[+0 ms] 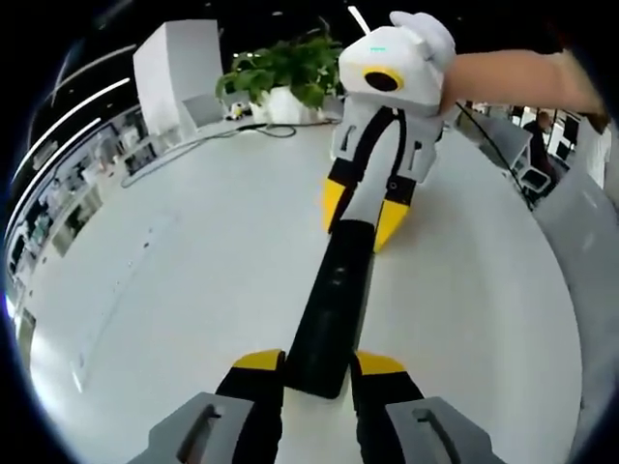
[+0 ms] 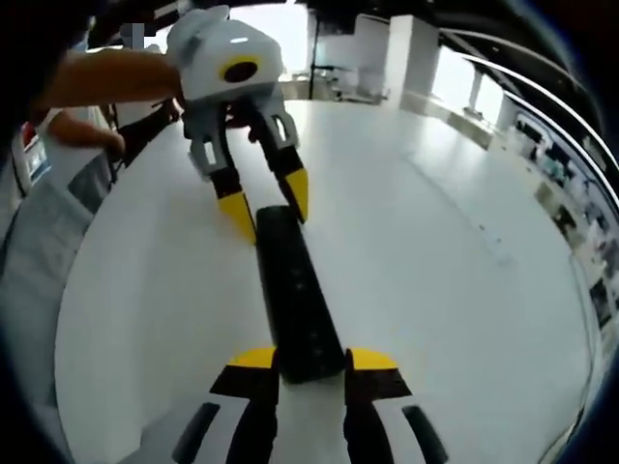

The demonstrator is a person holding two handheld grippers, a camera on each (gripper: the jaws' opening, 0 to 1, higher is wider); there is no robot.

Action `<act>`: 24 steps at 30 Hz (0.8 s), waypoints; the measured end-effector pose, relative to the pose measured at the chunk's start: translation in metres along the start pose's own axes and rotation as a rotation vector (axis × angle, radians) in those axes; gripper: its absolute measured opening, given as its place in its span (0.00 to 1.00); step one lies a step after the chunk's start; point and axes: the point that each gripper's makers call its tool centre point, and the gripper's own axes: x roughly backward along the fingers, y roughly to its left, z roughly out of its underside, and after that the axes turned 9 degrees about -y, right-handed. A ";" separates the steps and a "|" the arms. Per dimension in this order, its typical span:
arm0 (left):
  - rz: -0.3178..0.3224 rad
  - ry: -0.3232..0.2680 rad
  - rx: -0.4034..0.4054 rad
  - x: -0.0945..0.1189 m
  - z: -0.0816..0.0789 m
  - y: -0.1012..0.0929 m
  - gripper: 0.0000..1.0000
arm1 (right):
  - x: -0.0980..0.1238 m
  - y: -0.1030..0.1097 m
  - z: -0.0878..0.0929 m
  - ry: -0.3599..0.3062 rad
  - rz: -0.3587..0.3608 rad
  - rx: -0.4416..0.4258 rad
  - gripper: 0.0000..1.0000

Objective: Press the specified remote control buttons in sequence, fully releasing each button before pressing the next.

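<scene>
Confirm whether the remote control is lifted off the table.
No, the remote control lies flat on the white table, with a gripper at each end.

Remote control buttons too blurred, ends between gripper jaws.

- The white table lies bare and open on both sides of the black remote, so a gripper could pass along either flank.
- The remote's two ends are taken: the left gripper stands astride the near end, and the right gripper straddles the far end.
- At the far edge a potted plant, a white box and a loose black cable block the way.
- In the right gripper view, a person's arm reaches in over the table's left side.
</scene>
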 end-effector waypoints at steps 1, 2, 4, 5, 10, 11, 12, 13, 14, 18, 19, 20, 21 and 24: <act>0.000 0.001 -0.002 0.000 0.000 0.000 0.27 | 0.000 0.000 0.000 0.001 -0.001 0.004 0.22; 0.001 0.003 -0.007 0.000 0.000 0.000 0.27 | 0.000 0.001 0.000 0.003 -0.002 0.011 0.22; 0.001 0.005 -0.012 0.000 0.000 -0.001 0.26 | 0.000 0.002 -0.001 0.006 -0.003 0.016 0.21; 0.002 0.005 -0.016 0.000 0.000 -0.001 0.26 | 0.000 0.003 -0.001 0.009 -0.005 0.020 0.21; 0.006 0.012 -0.034 0.001 0.000 -0.002 0.26 | 0.001 0.006 0.000 0.020 -0.016 0.045 0.21; 0.007 0.012 -0.039 0.001 -0.001 -0.003 0.26 | 0.001 0.006 0.000 0.021 -0.016 0.049 0.21; 0.007 0.012 -0.042 0.001 -0.001 -0.003 0.26 | 0.002 0.006 0.000 0.022 -0.014 0.053 0.21; 0.006 0.012 -0.045 0.001 -0.001 -0.003 0.26 | 0.002 0.006 0.000 0.024 -0.013 0.060 0.21; 0.007 0.012 -0.046 0.001 -0.002 -0.003 0.25 | 0.002 0.006 0.000 0.027 -0.012 0.066 0.21; 0.009 0.015 -0.056 0.001 -0.002 -0.004 0.25 | 0.003 0.008 0.000 0.030 -0.016 0.080 0.20; 0.009 0.016 -0.058 0.001 -0.002 -0.004 0.25 | 0.004 0.008 0.000 0.031 -0.016 0.084 0.20; 0.010 0.016 -0.058 0.001 -0.002 -0.004 0.25 | 0.004 0.008 0.000 0.032 -0.014 0.089 0.20; 0.011 0.015 -0.059 0.001 -0.003 -0.004 0.25 | 0.004 0.008 0.000 0.032 -0.013 0.092 0.20; 0.012 0.017 -0.059 0.002 -0.003 -0.003 0.25 | 0.005 0.009 -0.001 0.030 -0.015 0.090 0.20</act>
